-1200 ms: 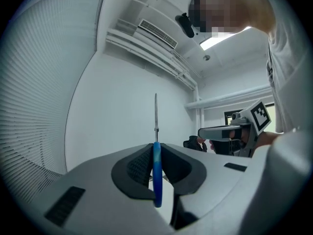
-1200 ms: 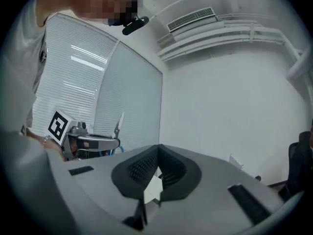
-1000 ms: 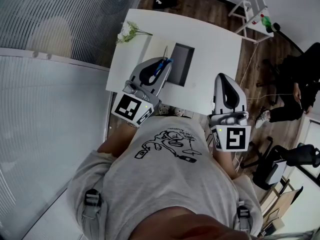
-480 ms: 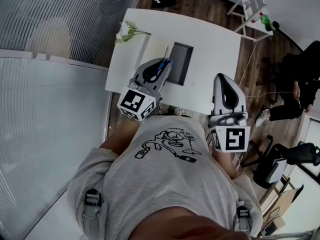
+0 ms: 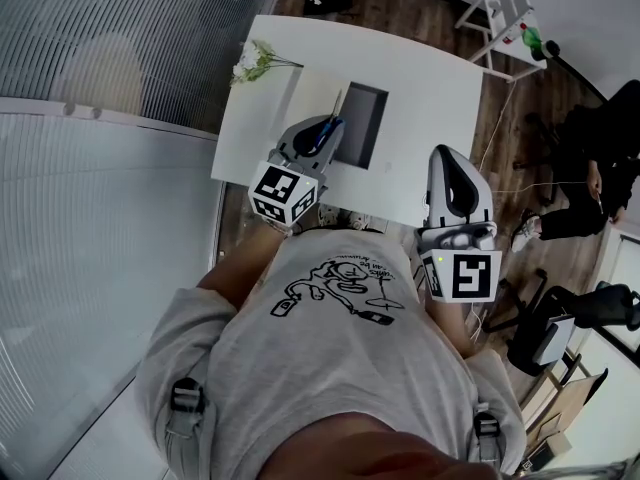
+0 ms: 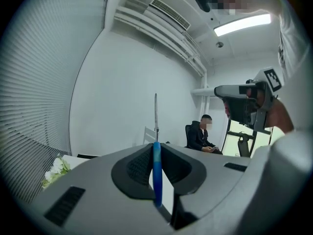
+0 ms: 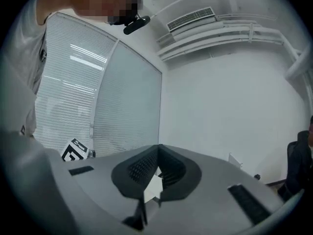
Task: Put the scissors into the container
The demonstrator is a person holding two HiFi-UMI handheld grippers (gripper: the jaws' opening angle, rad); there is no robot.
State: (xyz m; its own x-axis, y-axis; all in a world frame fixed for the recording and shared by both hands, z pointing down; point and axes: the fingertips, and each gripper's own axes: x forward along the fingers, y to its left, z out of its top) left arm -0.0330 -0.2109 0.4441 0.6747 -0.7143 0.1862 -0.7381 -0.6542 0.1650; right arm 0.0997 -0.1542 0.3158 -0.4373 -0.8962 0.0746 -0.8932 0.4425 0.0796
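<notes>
Over the white counter (image 5: pixel 420 98), beside the dark grey rectangular container (image 5: pixel 365 120): blue-handled steel scissors (image 6: pixel 156 173), light and stiff, I judge, clamped at the handle by the jaws of my left gripper (image 5: pixel 326 128); right gripper (image 7: pixel 155 173) jaws together, empty.

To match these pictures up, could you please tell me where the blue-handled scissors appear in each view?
Head view: blue-handled metal scissors at top centre, in the left gripper, beside the dark rectangular container.
Left gripper view: centre, blade up, pinched between the fingers.
Right gripper view: not in it.
Shared landmark: white flowers, left of the scissors in the head and left gripper views.
</notes>
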